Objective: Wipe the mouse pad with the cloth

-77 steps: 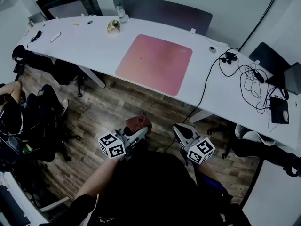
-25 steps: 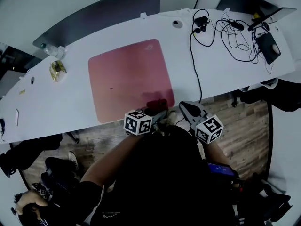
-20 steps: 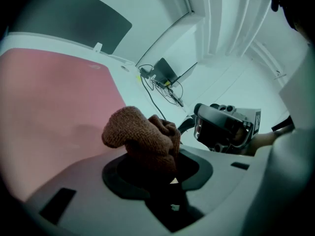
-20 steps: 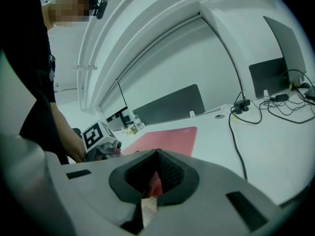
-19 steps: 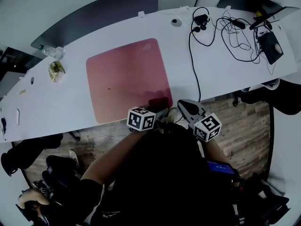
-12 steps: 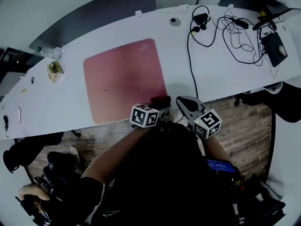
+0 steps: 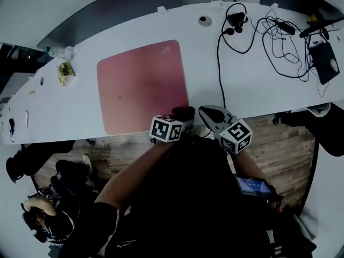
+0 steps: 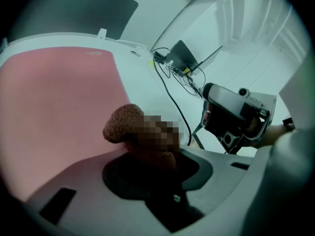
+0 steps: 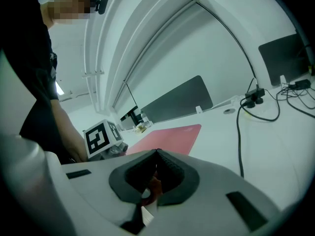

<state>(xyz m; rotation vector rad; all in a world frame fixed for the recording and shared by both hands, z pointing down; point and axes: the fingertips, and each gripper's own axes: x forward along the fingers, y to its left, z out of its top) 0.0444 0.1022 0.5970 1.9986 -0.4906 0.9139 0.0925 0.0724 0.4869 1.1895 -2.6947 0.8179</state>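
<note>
The left gripper (image 7: 180, 118) clamps the brown cloth (image 8: 123, 126) at the desk's (image 7: 258, 74) near edge, by the pink mouse pad's (image 7: 141, 85) near right corner. The right gripper (image 7: 209, 113), jaws together, holds nothing. Wiping seems not yet begun.

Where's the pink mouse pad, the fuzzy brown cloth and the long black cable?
mouse pad (image 7: 142, 85): head view, the middle of its pink top.
cloth (image 8: 118, 124): left gripper view, its fuzzy rounded end.
cable (image 9: 239, 149): right gripper view, the straight stretch nearest the camera.
</note>
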